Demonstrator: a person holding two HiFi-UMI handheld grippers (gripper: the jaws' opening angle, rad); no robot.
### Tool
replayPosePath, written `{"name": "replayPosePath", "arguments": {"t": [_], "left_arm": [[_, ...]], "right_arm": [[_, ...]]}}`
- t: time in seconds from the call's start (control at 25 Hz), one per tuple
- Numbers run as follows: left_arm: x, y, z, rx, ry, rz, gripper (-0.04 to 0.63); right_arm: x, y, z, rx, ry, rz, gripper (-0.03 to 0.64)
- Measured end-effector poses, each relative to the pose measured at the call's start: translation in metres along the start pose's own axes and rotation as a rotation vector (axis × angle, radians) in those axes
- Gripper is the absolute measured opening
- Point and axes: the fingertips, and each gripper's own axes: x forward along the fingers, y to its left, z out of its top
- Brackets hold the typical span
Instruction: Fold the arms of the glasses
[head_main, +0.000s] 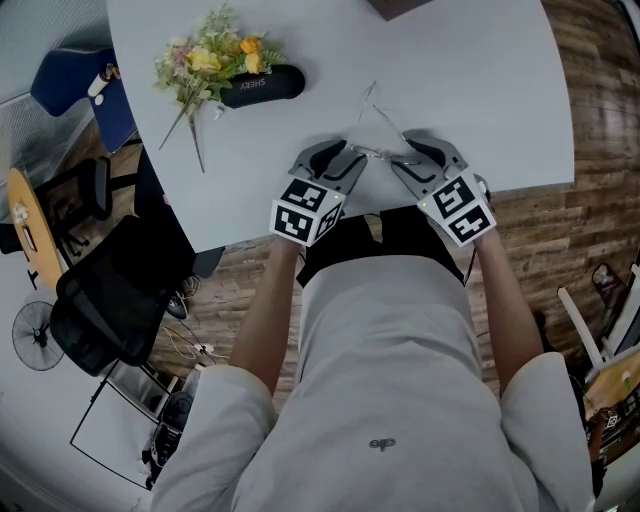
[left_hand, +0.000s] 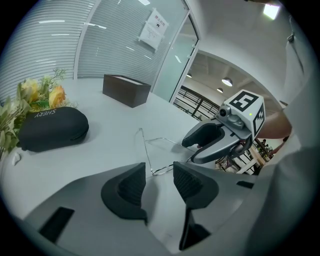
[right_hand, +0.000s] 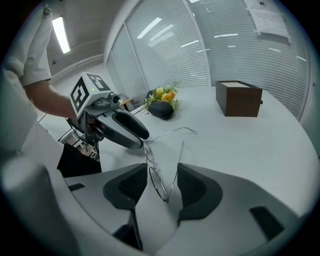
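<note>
Thin wire-framed glasses (head_main: 380, 152) lie on the white table (head_main: 480, 90) near its front edge, their arms spread and pointing away from me. My left gripper (head_main: 352, 157) holds one end of the frame. In the left gripper view the rim (left_hand: 156, 171) spans the narrow gap between the pads of that gripper (left_hand: 160, 172). My right gripper (head_main: 402, 155) is at the other end. In the right gripper view a lens and its arm (right_hand: 156, 176) lie between that gripper's (right_hand: 162, 182) jaws, and the pads do not clearly press on them.
A black glasses case (head_main: 262, 86) and a bunch of artificial flowers (head_main: 210, 55) lie at the table's back left. A brown box (right_hand: 239, 98) stands at the far side. The table's front edge runs just under both grippers. A black office chair (head_main: 110, 300) stands at the left.
</note>
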Motion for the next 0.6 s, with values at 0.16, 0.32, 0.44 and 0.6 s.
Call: {"name": "replayPosePath", "arguments": {"t": [0.16,0.32,0.44,0.6], "left_arm": [[0.000,0.000,0.001,0.009,0.003,0.001,0.179],[0.000,0.000,0.002,0.012,0.003,0.001,0.179],[0.000,-0.001,0.002,0.015,0.001,0.000,0.179],[-0.001,-0.002,0.001,0.027,0.003,-0.002,0.179]], "right_arm": [[0.001,0.003,0.000,-0.054,0.017,0.015,0.184],[0.001,0.005,-0.001,-0.109,0.039,0.026,0.161],[0.002,0.008,-0.003,-0.143,0.055,0.035,0.137],[0.003,0.015,-0.004,-0.173,0.062,0.052,0.116]]}}
